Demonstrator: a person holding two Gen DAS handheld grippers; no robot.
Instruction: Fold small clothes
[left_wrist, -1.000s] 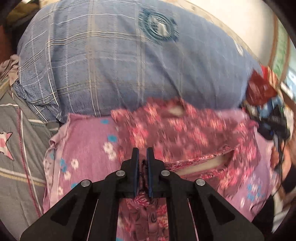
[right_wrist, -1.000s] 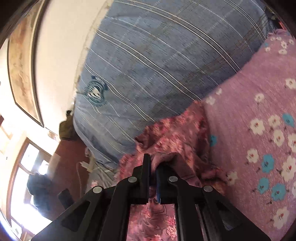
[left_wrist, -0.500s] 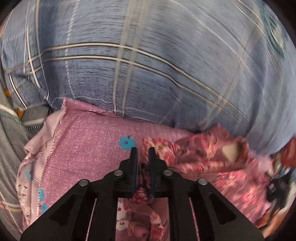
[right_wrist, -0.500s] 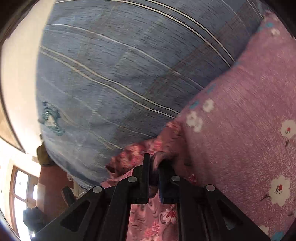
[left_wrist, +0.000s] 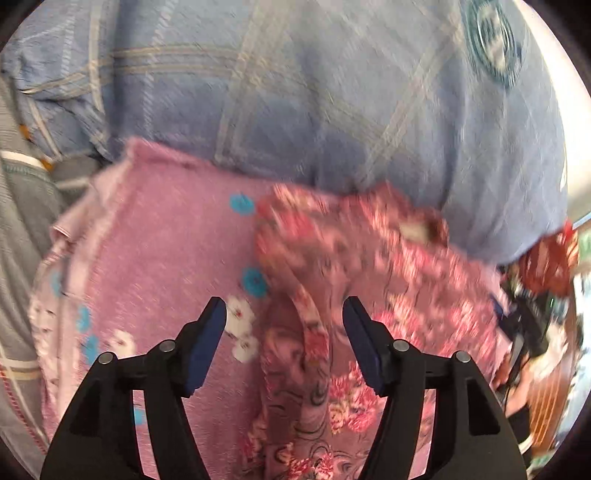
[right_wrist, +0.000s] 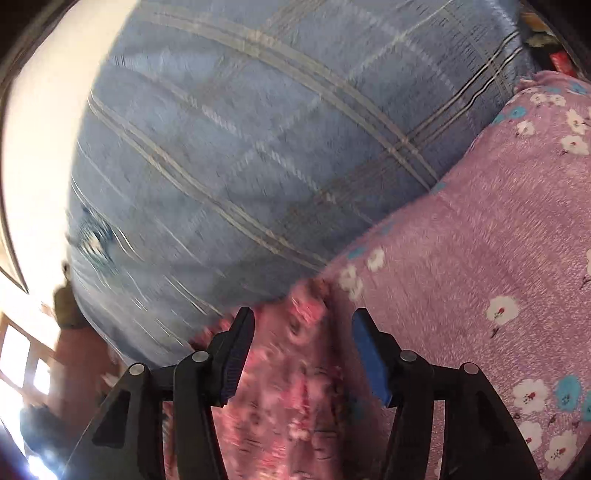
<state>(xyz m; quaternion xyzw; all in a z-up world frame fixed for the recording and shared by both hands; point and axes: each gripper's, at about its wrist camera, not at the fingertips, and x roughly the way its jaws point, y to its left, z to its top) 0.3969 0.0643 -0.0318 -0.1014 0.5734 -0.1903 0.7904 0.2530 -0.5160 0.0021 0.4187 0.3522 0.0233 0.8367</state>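
Note:
A small dark pink floral garment (left_wrist: 354, 273) lies folded on a lilac flowered bedsheet (left_wrist: 166, 251), up against a big blue plaid pillow (left_wrist: 295, 92). My left gripper (left_wrist: 282, 314) is open, its jaws wide apart just above the garment's near fold. In the right wrist view the same garment (right_wrist: 295, 387) lies under my right gripper (right_wrist: 303, 325), which is open too, over the cloth's edge next to the pillow (right_wrist: 240, 147). Neither gripper holds anything.
The lilac sheet (right_wrist: 498, 258) stretches to the right in the right wrist view. A grey striped blanket (left_wrist: 26, 221) lies at the left. Red cloth and dark clutter (left_wrist: 543, 266) sit at the far right past the bed edge.
Both grippers were shut on the floral garment and carried it toward the pillow. Now both have opened and let it go, and it lies on the sheet.

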